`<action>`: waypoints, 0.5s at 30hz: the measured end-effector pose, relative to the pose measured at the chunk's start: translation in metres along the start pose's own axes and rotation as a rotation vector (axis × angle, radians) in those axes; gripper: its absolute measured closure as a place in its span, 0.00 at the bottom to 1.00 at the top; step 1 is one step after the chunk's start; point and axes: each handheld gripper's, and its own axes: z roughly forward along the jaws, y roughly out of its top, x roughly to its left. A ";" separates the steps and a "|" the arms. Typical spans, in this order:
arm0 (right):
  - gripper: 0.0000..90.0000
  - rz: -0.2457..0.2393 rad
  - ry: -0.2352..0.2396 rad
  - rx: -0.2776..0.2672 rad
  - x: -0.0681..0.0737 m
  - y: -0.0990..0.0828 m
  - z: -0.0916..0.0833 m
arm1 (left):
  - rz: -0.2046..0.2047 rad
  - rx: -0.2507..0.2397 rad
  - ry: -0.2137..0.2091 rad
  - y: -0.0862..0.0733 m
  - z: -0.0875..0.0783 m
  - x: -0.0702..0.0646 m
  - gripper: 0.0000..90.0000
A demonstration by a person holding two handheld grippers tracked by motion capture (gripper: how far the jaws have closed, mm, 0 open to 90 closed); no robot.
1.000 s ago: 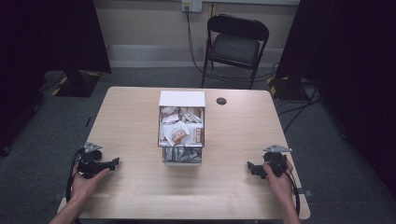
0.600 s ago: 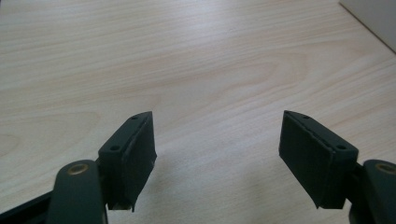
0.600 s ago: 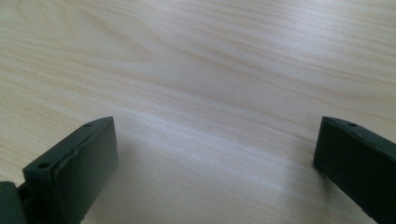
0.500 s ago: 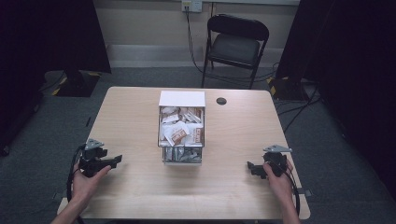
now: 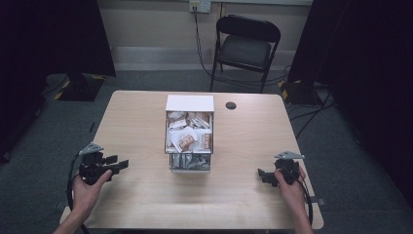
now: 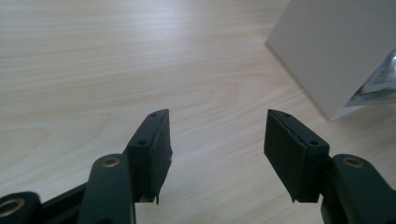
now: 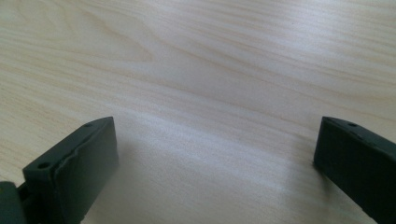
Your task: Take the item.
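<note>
Centre of the high view: the box, a clear bin packed with small packets, with a white flap at its far end. It sits mid-table, well apart from both hands. At lower left of that view the left gripper is off the table surface, tilted and aimed toward the box, jaws spread with nothing between them. In the left gripper view, its jaws frame bare wood and the box's white wall looms at upper right, so the line of approach is off to one side. At lower right of the high view the right gripper sits low near the table edge, jaws wide apart and empty, over bare wood in its own view. This reads as the opening reach, left hand leading. Next it needs to swing right and forward to the box's near end, jaws kept wide, then line up on a packet or the rim.
</note>
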 end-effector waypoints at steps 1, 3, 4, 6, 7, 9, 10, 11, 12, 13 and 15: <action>0.00 0.000 0.000 0.000 0.000 0.000 0.000 | 0.008 0.007 -0.018 0.002 -0.002 -0.002 0.45; 0.00 0.000 0.000 0.000 0.000 0.000 0.000 | 0.026 0.003 -0.018 0.004 -0.004 -0.005 0.44; 0.00 0.000 0.000 0.000 0.000 0.000 0.000 | 0.023 -0.009 -0.032 0.005 -0.006 -0.006 0.44; 0.00 0.000 0.000 0.000 0.000 0.000 0.000 | 0.016 -0.018 -0.050 0.007 -0.007 -0.007 0.45; 0.00 0.000 0.000 0.000 0.000 0.000 0.000 | 0.015 -0.029 -0.055 0.009 -0.011 -0.008 0.45; 0.00 0.000 0.000 0.000 0.000 0.000 0.000 | 0.011 -0.037 -0.056 0.010 -0.013 -0.009 0.47; 0.00 0.000 0.000 0.000 0.000 0.000 0.000 | -0.001 -0.033 -0.076 0.011 -0.015 -0.009 0.47; 0.00 0.000 0.000 0.000 0.000 0.000 0.000 | -0.002 -0.030 -0.085 0.012 -0.016 -0.010 0.46; 0.00 0.000 0.000 0.000 0.000 0.000 0.000 | 0.008 -0.027 -0.082 0.013 -0.016 -0.012 0.46; 0.00 0.000 0.000 0.000 0.000 0.000 0.000 | 0.029 -0.014 -0.065 0.015 -0.017 -0.014 0.46; 0.00 0.000 0.000 0.000 0.000 0.000 0.000 | 0.069 -0.009 -0.032 0.018 -0.019 -0.018 0.44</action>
